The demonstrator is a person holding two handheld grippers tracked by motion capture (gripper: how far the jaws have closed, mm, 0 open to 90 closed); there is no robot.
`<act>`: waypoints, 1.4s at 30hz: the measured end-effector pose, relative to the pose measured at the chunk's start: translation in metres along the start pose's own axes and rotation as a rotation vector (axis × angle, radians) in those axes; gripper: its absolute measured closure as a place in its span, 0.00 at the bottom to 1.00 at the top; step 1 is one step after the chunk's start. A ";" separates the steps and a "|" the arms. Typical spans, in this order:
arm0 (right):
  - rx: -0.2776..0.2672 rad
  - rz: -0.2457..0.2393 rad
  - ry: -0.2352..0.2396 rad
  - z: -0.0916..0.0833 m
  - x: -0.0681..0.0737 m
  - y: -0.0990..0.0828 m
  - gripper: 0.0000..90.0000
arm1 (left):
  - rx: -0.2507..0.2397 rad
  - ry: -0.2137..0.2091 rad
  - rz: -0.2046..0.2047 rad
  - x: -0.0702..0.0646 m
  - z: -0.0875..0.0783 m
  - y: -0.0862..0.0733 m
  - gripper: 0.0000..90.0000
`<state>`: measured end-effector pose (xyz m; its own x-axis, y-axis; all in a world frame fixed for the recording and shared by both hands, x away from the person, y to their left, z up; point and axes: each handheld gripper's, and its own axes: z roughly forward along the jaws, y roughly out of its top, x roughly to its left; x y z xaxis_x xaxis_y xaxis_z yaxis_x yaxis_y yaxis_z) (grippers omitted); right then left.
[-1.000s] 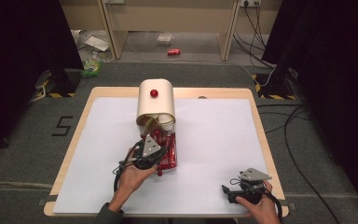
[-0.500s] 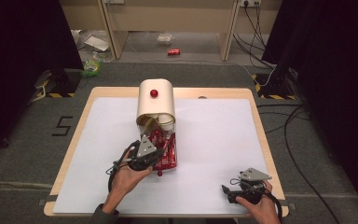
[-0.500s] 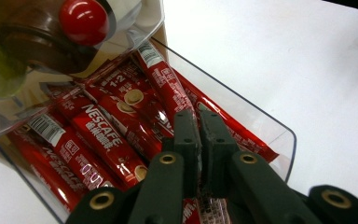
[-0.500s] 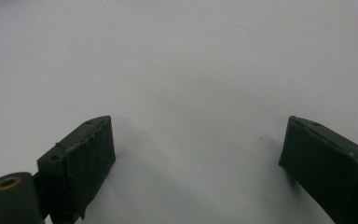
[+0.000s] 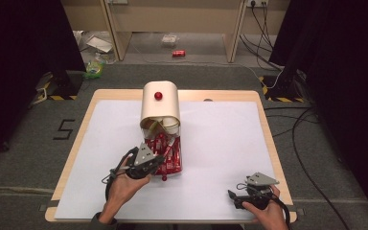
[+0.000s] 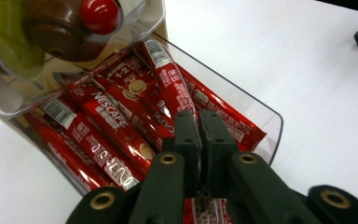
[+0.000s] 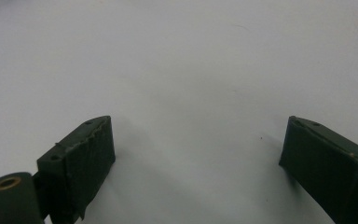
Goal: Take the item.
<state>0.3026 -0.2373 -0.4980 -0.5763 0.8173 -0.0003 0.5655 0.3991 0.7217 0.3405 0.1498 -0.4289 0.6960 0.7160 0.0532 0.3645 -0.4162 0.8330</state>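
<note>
Since the earlier frames, the left gripper [image 5: 159, 162] has moved a little toward the near edge of the tabletop [image 5: 220, 143], drawing back from the dispenser [image 5: 159, 106], while the right gripper [image 5: 233, 196] has not changed its place near the near right corner.

From the left gripper view, the jaws of the left gripper [image 6: 199, 122] are pressed together on one red coffee stick [image 6: 167, 74], at its lower end; the stick rises from the jaws toward the dispenser mouth. The other red sticks [image 6: 107, 126] lie in the clear tray [image 6: 261, 109] that stands in front of the cream dispenser, near the middle of the tabletop. A clear flap [image 6: 9, 100] with a red knob [image 6: 99, 13] hangs above them.

In the right gripper view, the two fingers [image 7: 81, 154] stand wide apart over bare white surface and hold nothing.

I judge the stick is very light, thin and soft, with a smooth foil skin, so it can bend or slip. Taking it at the flat sealed end, as now, seems good, because the powder there is less and the jaws can close fully. Pulling should probably be slow, so that neighbouring sticks are not dragged out of the tray.
</note>
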 end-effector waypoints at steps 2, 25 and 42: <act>-0.002 0.000 -0.001 0.000 0.000 0.000 0.11 | 0.000 -0.001 0.001 0.000 -0.003 -0.001 0.95; 0.000 -0.001 0.000 0.000 0.000 0.000 0.11 | -0.041 -0.045 -0.003 -0.002 -0.035 -0.010 0.95; 0.002 -0.001 -0.001 0.000 0.000 0.001 0.10 | -0.060 0.007 -0.043 0.018 -0.062 -0.023 0.95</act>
<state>0.3031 -0.2368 -0.4979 -0.5767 0.8169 -0.0017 0.5660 0.4011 0.7202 0.3062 0.2066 -0.4134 0.6765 0.7362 0.0204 0.3559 -0.3511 0.8661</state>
